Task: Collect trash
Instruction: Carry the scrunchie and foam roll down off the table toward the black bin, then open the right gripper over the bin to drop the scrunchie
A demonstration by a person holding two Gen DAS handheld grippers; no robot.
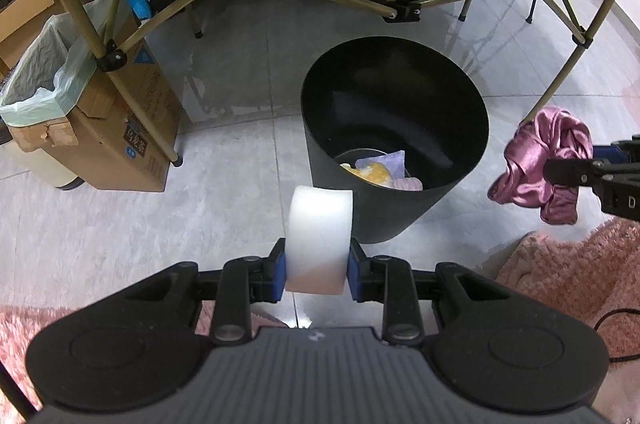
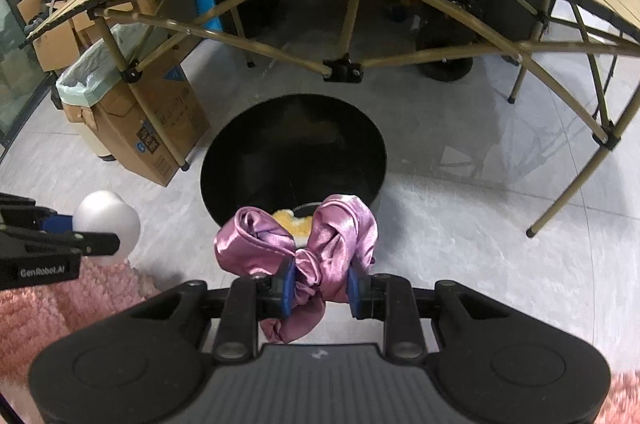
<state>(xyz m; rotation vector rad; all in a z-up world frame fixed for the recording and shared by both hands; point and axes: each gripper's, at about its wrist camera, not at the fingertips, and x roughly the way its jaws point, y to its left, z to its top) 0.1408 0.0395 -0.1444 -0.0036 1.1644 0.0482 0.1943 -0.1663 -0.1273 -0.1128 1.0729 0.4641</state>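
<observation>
Clamped in the left tool sits a white foam disc, poised just short of the black bin's near rim. Over on the right, the right tool pinches a pink satin scrunchie, hanging above that same rim with its loops flopping forward. Inside the bin lie yellow and purple scraps. Risk now: release early and the disc hits the rim and rolls across the tiled floor; the scrunchie could snag a pad.

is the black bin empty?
No. In the left wrist view the black bin already holds a yellow item and a lavender cloth at its bottom.
</observation>
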